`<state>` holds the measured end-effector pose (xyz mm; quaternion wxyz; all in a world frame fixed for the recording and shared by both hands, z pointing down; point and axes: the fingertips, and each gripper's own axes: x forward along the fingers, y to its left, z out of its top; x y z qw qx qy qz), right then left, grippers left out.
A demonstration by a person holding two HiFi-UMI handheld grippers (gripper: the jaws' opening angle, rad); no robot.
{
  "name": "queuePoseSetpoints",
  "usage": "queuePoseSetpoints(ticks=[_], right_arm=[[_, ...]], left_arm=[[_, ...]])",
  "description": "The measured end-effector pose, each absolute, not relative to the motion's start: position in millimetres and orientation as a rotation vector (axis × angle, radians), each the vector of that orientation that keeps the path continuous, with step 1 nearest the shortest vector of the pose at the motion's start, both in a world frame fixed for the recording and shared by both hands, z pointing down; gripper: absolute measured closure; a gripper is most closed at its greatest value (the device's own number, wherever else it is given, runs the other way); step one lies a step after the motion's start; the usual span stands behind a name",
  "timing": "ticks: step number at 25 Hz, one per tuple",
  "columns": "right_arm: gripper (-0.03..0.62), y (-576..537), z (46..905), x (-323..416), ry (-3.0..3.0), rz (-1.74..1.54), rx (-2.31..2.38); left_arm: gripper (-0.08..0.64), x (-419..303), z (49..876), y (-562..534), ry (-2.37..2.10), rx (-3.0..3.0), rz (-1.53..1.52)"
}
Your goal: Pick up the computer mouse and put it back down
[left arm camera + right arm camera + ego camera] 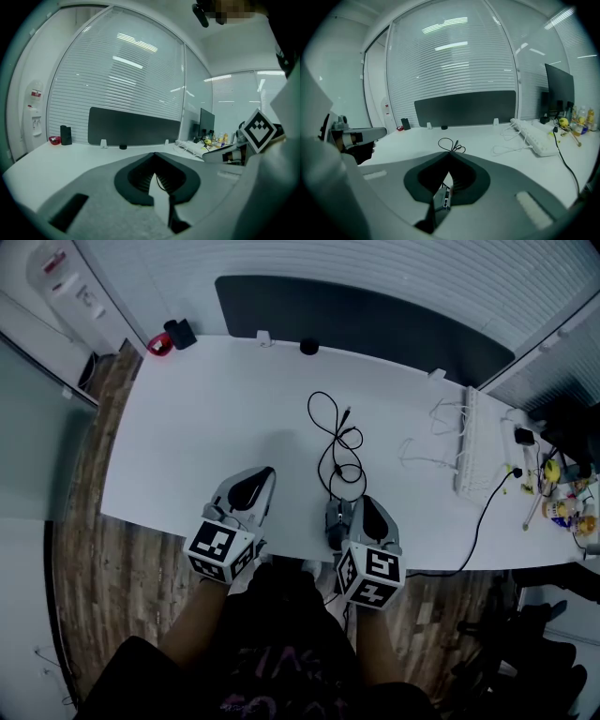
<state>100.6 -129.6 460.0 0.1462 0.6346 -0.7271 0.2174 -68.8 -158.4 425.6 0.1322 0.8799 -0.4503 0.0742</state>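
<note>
White surface (206, 427) runs across the middle of the frame, and I have both tools low at its near edge. My left gripper (265, 476) and right gripper (367, 502) are each closed, tips together, pinching nothing. I see the mouse (334, 526) lying on the surface just left of the right gripper, its cable (328, 427) looping toward the frame's center.

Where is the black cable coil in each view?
Head view: cable at centre, just above the middle.
Left gripper view: cable only as a thin loop through the jaw gap.
Right gripper view: cable at centre, just past the jaw tips.
Shared landmark: dark panel behind it.
</note>
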Motion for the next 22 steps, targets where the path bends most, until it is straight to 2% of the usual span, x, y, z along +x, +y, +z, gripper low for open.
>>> queuePoseSetpoints(ticks=[22], right_arm=[[0.584, -140, 361, 109, -2.280, 0.435, 1.924]], left_arm=[[0.561, -69, 327, -165, -1.390, 2.702, 0.047]])
